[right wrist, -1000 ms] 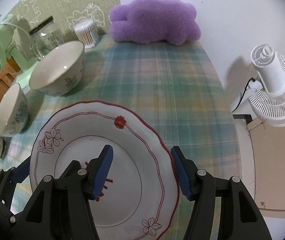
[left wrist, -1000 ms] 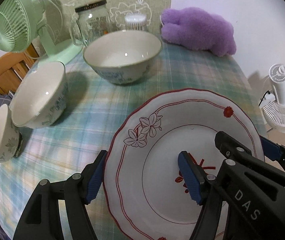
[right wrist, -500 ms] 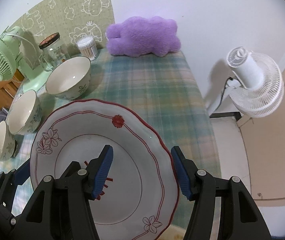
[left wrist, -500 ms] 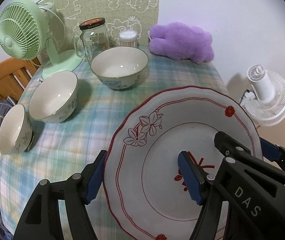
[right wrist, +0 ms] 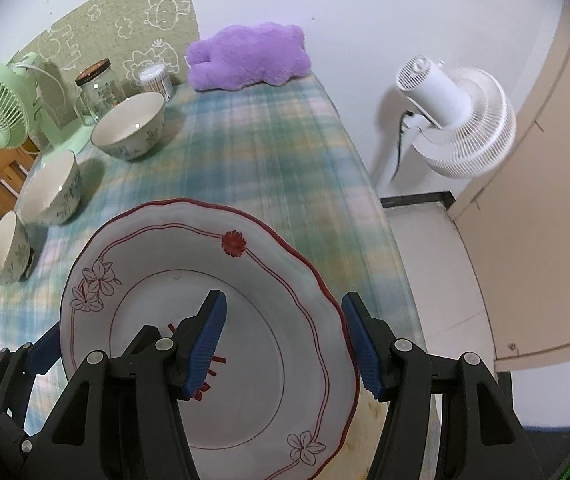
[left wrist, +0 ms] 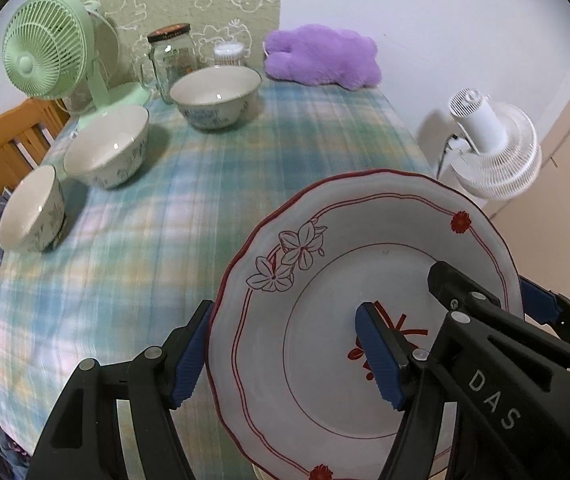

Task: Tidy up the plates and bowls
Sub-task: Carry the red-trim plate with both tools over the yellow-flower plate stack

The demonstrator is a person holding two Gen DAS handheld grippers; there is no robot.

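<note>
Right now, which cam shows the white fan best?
Right wrist view: the white fan sits large and whole beside the table, its cord showing. Left wrist view has the same fan smaller, near the frame edge, its lower part cut by the plate.

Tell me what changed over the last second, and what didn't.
Both tools, left and right, lifted the red-rimmed white flowered plate up and back from the plaid-covered table; the view now takes in more of it. Unchanged: each tool's hold on opposite rims, and the three white bowls.
</note>
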